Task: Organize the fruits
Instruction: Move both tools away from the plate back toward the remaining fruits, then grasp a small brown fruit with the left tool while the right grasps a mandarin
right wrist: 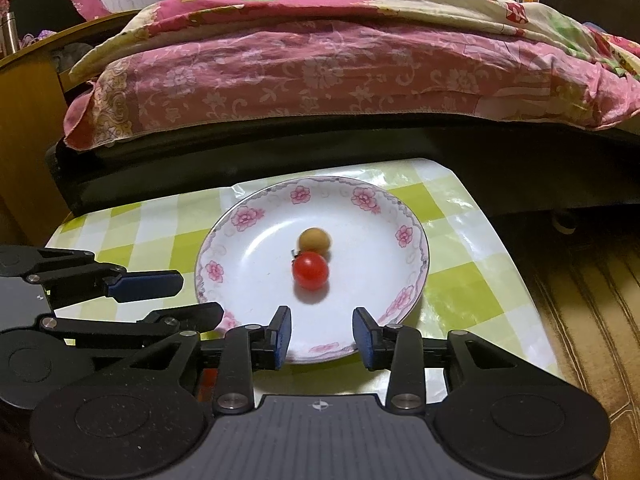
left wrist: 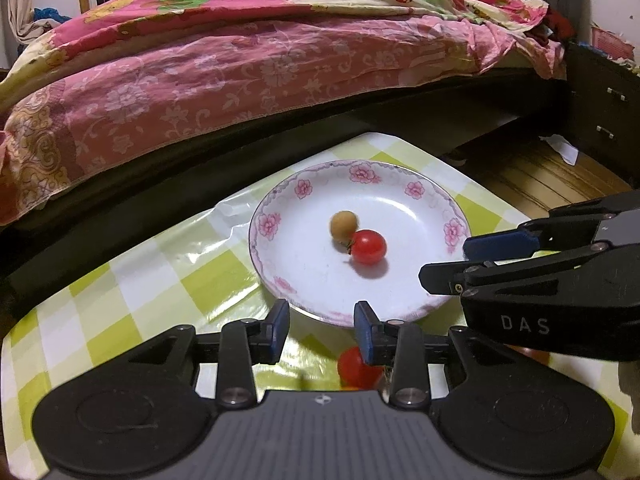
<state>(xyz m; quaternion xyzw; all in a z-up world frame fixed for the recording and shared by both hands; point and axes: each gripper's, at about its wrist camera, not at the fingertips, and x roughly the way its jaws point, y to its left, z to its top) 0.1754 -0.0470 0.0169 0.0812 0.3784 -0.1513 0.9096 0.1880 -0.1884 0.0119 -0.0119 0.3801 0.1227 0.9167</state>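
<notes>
A white plate with a pink flower rim [left wrist: 304, 188] [right wrist: 244, 216] sits on the green-checked table. On it lie a red cherry tomato [left wrist: 368, 246] [right wrist: 311, 270] and a small tan round fruit [left wrist: 343, 224] [right wrist: 315, 239], touching each other. My left gripper [left wrist: 322, 330] is open and empty at the plate's near edge. A second red tomato [left wrist: 354, 368] lies on the table under its right finger, partly hidden. My right gripper [right wrist: 322, 336] is open and empty at the plate's near rim. Each gripper shows in the other's view, the right one [left wrist: 464, 258] and the left one [right wrist: 200, 296], both open.
A bed with a pink floral quilt [left wrist: 240, 60] [right wrist: 340, 52] runs close behind the table. The table's right edge [right wrist: 516, 264] drops to a wooden floor [left wrist: 532, 176]. A dark cabinet [left wrist: 600, 112] stands at the right.
</notes>
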